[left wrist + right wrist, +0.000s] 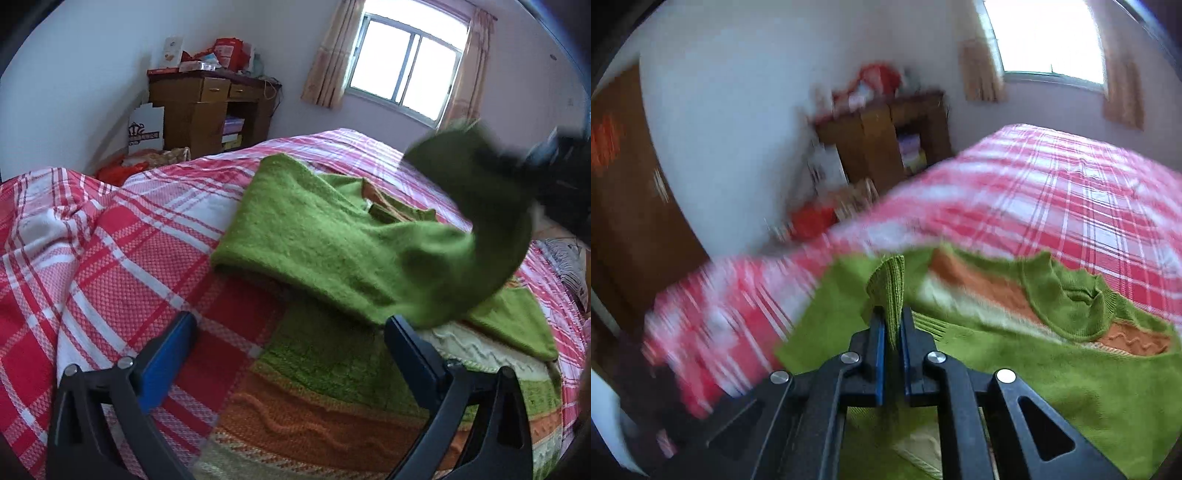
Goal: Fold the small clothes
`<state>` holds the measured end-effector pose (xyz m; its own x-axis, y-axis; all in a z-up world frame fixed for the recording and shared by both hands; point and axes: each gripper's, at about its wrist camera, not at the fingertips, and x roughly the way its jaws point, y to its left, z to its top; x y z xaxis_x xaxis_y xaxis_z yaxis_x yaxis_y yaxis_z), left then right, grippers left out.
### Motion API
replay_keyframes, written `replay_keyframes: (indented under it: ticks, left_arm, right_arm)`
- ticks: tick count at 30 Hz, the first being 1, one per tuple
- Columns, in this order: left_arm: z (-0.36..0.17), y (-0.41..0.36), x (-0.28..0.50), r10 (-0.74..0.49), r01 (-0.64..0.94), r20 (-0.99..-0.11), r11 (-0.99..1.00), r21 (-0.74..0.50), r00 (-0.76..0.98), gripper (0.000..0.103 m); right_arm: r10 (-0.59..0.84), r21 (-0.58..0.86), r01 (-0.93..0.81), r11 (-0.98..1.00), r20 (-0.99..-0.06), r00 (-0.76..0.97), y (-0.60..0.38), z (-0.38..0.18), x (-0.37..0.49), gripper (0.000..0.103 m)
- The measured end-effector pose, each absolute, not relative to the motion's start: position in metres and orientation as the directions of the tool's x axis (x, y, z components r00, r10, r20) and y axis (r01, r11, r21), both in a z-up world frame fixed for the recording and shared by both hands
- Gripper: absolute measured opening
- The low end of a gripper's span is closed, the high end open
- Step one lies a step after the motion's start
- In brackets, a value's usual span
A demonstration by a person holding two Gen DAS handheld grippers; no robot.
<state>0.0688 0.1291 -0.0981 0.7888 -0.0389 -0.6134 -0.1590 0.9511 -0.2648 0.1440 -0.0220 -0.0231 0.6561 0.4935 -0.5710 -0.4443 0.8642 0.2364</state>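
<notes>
- Red and white checked cloth covers the bed [110, 258], the biggest thing here. It is soft, so anything pressed down on it will sink a little.
- Green wool makes up the sweater [314, 236], which lies on the bed with orange and pale stripes across its body. In the left wrist view it fills the middle and runs down to 6 o'clock.
- It looks thick, floppy and light. I think it will bend anywhere and droop when lifted, so a firm edge is the best place to grab.
- One sleeve [491, 221] is lifted off the bed at 3 o'clock in the left wrist view and curves up toward the right gripper [893, 328].
- The ribbed cuff [888, 280] sits at the middle of the right wrist view. The right fingers [878, 354] are pressed together on it, pinching it tight. The ribbing is thicker, so I guess it slips less.
- The left gripper [291, 332] hovers low at 6 o'clock over the sweater's striped part. Its fingers [173, 347] are spread wide and hold nothing.
- The neck hole [1078, 295] lies at 3 o'clock in the right wrist view.
</notes>
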Motion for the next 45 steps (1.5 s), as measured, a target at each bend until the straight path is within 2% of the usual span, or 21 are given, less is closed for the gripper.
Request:
replay_keyframes:
  ticks: [5,9,13,15,18,22,23,24,25,26,27,29,32,33,34,35,36,39,45]
  left_arm:
    - [-0.099,0.13,0.07,-0.031,-0.168,-0.619,0.95,-0.262,0.785,0.103]
    - [-0.099,0.128,0.072,-0.018,-0.176,-0.625,0.953,-0.247,0.781,0.103]
    - [-0.1,0.129,0.074,-0.015,-0.18,-0.625,0.952,-0.248,0.78,0.103]
    - [-0.1,0.128,0.074,-0.013,-0.181,-0.626,0.952,-0.245,0.779,0.103]
    - [-0.1,0.128,0.075,-0.005,-0.184,-0.63,0.955,-0.234,0.777,0.103]
    - [-0.1,0.127,0.075,-0.005,-0.184,-0.631,0.955,-0.233,0.776,0.103]
    - [-0.1,0.127,0.075,-0.006,-0.183,-0.63,0.954,-0.236,0.777,0.103]
    - [-0.101,0.127,0.074,-0.008,-0.183,-0.628,0.954,-0.238,0.778,0.103]
    - [-0.101,0.127,0.074,-0.009,-0.182,-0.627,0.953,-0.24,0.779,0.103]
    - [-0.101,0.126,0.074,-0.009,-0.182,-0.627,0.954,-0.24,0.779,0.103]
    - [-0.101,0.126,0.074,-0.007,-0.183,-0.628,0.954,-0.238,0.779,0.103]
    - [-0.101,0.127,0.074,-0.009,-0.182,-0.627,0.953,-0.24,0.779,0.103]
    - [-0.101,0.127,0.073,-0.012,-0.181,-0.623,0.952,-0.246,0.782,0.103]
    - [-0.101,0.127,0.073,-0.013,-0.18,-0.622,0.952,-0.248,0.783,0.103]
    - [-0.101,0.128,0.073,-0.015,-0.18,-0.621,0.952,-0.25,0.783,0.103]
    - [-0.101,0.128,0.072,-0.016,-0.18,-0.621,0.951,-0.251,0.784,0.103]
    - [-0.101,0.128,0.072,-0.017,-0.179,-0.62,0.951,-0.253,0.784,0.103]
    - [-0.101,0.129,0.071,-0.025,-0.177,-0.615,0.948,-0.265,0.788,0.103]
    - [-0.1,0.129,0.071,-0.023,-0.18,-0.617,0.947,-0.265,0.787,0.103]
  right_arm:
    - [0.481,0.334,-0.358,0.872,-0.439,0.759,-0.082,0.015,0.135,0.007]
    - [0.397,0.371,-0.247,0.895,-0.41,0.822,-0.145,0.016,0.121,0.007]
    - [0.279,0.397,-0.088,0.913,-0.454,0.846,-0.205,-0.015,0.106,0.006]
    - [0.273,0.434,-0.04,0.9,-0.49,0.828,-0.225,-0.033,0.103,0.006]
    - [0.325,0.528,-0.027,0.849,-0.481,0.814,-0.232,-0.052,0.1,0.007]
    - [0.459,0.556,-0.113,0.823,-0.534,0.71,-0.197,-0.061,0.118,0.008]
    - [0.483,0.568,-0.119,0.815,-0.551,0.681,-0.192,-0.066,0.123,0.015]
    - [0.486,0.575,-0.105,0.811,-0.563,0.669,-0.189,-0.072,0.126,0.032]
    - [0.48,0.58,-0.084,0.81,-0.574,0.664,-0.183,-0.078,0.131,0.044]
    - [0.464,0.57,-0.069,0.819,-0.586,0.664,-0.178,-0.082,0.133,0.066]
    - [0.454,0.564,-0.06,0.824,-0.593,0.665,-0.175,-0.086,0.134,0.074]
    - [0.468,0.571,-0.051,0.819,-0.614,0.636,-0.165,-0.096,0.138,0.074]
    - [0.432,0.503,-0.066,0.862,-0.659,0.616,-0.148,-0.103,0.139,0.074]
    - [0.406,0.459,-0.086,0.884,-0.665,0.627,-0.141,-0.103,0.138,0.068]
    - [0.371,0.401,-0.103,0.91,-0.681,0.632,-0.131,-0.104,0.138,0.056]
    - [0.331,0.33,-0.12,0.936,-0.714,0.618,-0.12,-0.105,0.139,0.023]
    - [0.311,0.296,-0.127,0.947,-0.736,0.601,-0.113,-0.105,0.142,0.017]
    - [0.281,0.246,-0.144,0.958,-0.731,0.622,-0.107,-0.09,0.14,0.01]
    - [0.212,0.138,-0.162,0.977,-0.556,0.804,-0.119,-0.004,0.112,0.006]
